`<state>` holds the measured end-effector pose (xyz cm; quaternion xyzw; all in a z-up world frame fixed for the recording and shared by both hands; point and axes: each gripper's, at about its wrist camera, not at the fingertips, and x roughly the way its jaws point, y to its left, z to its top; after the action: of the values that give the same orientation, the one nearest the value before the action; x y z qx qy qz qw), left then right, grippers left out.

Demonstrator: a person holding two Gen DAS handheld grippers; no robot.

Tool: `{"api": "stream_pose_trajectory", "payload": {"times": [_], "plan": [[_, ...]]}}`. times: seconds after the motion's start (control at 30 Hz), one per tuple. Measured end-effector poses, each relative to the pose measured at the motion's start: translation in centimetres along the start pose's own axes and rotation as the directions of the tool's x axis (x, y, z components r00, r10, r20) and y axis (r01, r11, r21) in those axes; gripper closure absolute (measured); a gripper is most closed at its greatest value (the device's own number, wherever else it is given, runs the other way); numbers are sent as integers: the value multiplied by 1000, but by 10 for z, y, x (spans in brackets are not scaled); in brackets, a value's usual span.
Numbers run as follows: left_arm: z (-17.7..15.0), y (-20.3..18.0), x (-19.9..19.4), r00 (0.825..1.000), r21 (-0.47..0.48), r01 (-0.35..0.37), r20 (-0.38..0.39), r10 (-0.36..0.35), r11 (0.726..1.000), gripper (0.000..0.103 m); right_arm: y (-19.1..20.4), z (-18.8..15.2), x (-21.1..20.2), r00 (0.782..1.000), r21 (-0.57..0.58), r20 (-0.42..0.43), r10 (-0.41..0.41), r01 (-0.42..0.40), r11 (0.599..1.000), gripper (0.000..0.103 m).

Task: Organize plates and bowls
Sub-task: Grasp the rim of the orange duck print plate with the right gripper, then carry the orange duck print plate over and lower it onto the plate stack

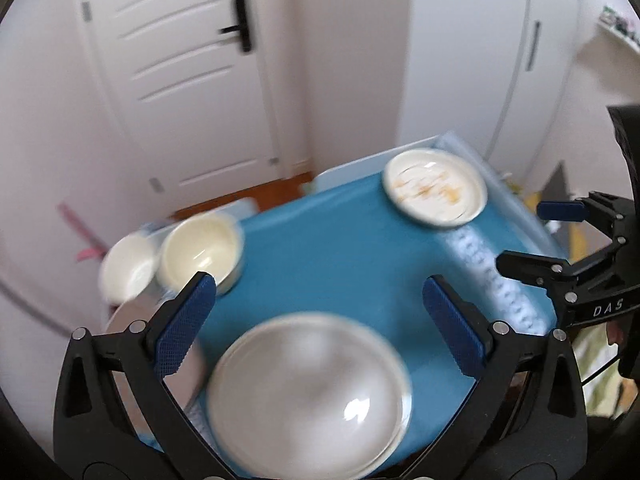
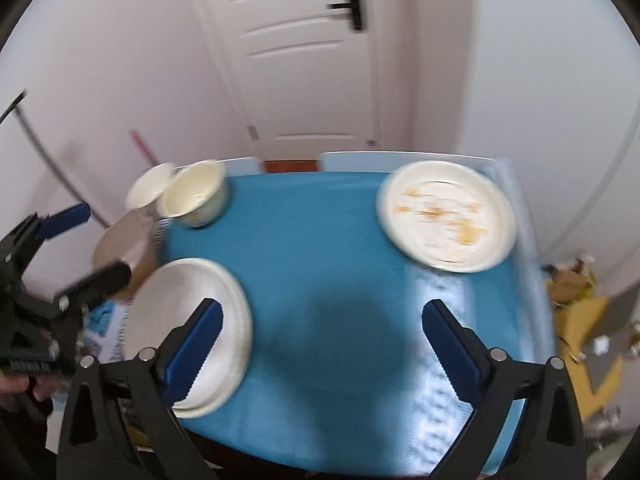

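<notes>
Nearest to me, at six o'clock in my left wrist view, sits the clean white plate stack, blurred, resting on the blue tablecloth directly below my left tongs; their blue pads stand spread wide with nothing between them, and they touch no dish; I cannot tell how many plates make up the stack, though two rims show at its lower edge. At ten o'clock from the stack stands the cream bowl, upright at the cloth's edge, with a second white bowl just beside it, further towards nine o'clock; whether the two touch I cannot tell through the blur. At one o'clock, well apart from the stack, lies the stained plate, marked with orange smears, near the far corner of the table. My right tongs appear at three o'clock in that view, their fingers also parted.

From my right wrist view, my right tongs hang spread over bare cloth, holding nothing; the plate stack lies at eight o'clock, partly behind the left pad; the stained plate sits at two o'clock; both bowls sit at ten o'clock. Beyond the table stands a white door at twelve o'clock; a hand grips the other tool at nine o'clock.
</notes>
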<state>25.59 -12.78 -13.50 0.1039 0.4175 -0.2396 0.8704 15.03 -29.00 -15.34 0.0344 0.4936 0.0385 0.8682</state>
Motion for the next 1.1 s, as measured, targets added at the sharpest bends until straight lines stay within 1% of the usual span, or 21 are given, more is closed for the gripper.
{"api": "stream_pose_trajectory", "payload": {"times": [0.03, 0.1, 0.13, 0.27, 0.33, 0.37, 0.4, 0.47, 0.5, 0.53, 0.6, 0.67, 0.73, 0.77, 0.8, 0.83, 0.9, 0.97, 1.0, 1.07, 1.1], "plan": [[17, -3, 8, 998, -7, 58, 9, -58, 998, 0, -10, 4, -7, 999, 7, 13, -48, 48, 999, 4], [38, -8, 19, 991, -24, 129, 20, -129, 991, 0, -33, 12, -23, 992, 40, 49, -115, 113, 993, 4], [53, -12, 32, 986, -37, 169, 18, -168, 985, 0, -42, 15, -28, 990, 63, 59, -126, 122, 990, 4], [86, -28, 82, 969, -64, 241, -33, -244, 968, 0, -90, 26, -23, 992, 175, 52, -115, 104, 979, 4], [96, -40, 116, 957, -70, 272, -81, -277, 960, 0, -115, 27, -3, 991, 244, -4, -131, 128, 961, 4], [98, -43, 126, 954, -70, 279, -96, -284, 958, 1, -125, 29, 8, 994, 273, -15, -113, 113, 955, 4], [101, -49, 149, 946, -70, 291, -127, -298, 954, 3, -137, 28, 22, 996, 314, -24, -80, 84, 946, 4], [102, -53, 180, 940, -88, 278, -178, -290, 957, 9, -153, 28, 42, 998, 361, -47, -45, 59, 931, 7], [101, -53, 196, 939, -100, 260, -205, -276, 960, 14, -158, 27, 50, 999, 381, -48, -27, 43, 924, 10], [100, -52, 215, 934, -114, 247, -236, -268, 962, 21, -166, 24, 61, 999, 422, -46, 15, 6, 907, 13], [97, -52, 245, 914, -150, 256, -283, -290, 955, 30, -177, 18, 76, 996, 491, -39, 77, -48, 870, 20], [95, -54, 266, 900, -164, 272, -306, -311, 948, 34, -187, 13, 93, 994, 541, -35, 106, -71, 838, 27], [96, -57, 280, 894, -153, 278, -321, -314, 948, 42, -193, 10, 105, 993, 566, -32, 117, -79, 821, 39], [97, -59, 284, 891, -149, 281, -327, -316, 948, 46, -192, 11, 108, 992, 571, -30, 121, -83, 816, 42], [100, -62, 289, 887, -145, 287, -332, -320, 947, 53, -193, 11, 112, 992, 578, -26, 122, -84, 812, 48], [100, -63, 293, 885, -140, 292, -334, -323, 946, 54, -194, 12, 116, 993, 587, -19, 115, -82, 805, 52], [102, -65, 300, 881, -135, 305, -336, -333, 943, 55, -194, 13, 121, 995, 599, -5, 100, -77, 797, 57], [104, -67, 307, 876, -126, 319, -339, -343, 939, 63, -196, 15, 126, 997, 611, -5, 82, -62, 789, 65], [105, -68, 310, 873, -121, 322, -345, -344, 939, 71, -197, 15, 129, 997, 620, -5, 75, -55, 783, 67], [106, -69, 314, 873, -112, 314, -355, -333, 943, 75, -201, 14, 132, 998, 642, -5, 67, -48, 766, 69], [105, -69, 316, 875, -109, 310, -357, -328, 945, 77, -202, 15, 134, 997, 649, -4, 72, -52, 759, 73]]}}
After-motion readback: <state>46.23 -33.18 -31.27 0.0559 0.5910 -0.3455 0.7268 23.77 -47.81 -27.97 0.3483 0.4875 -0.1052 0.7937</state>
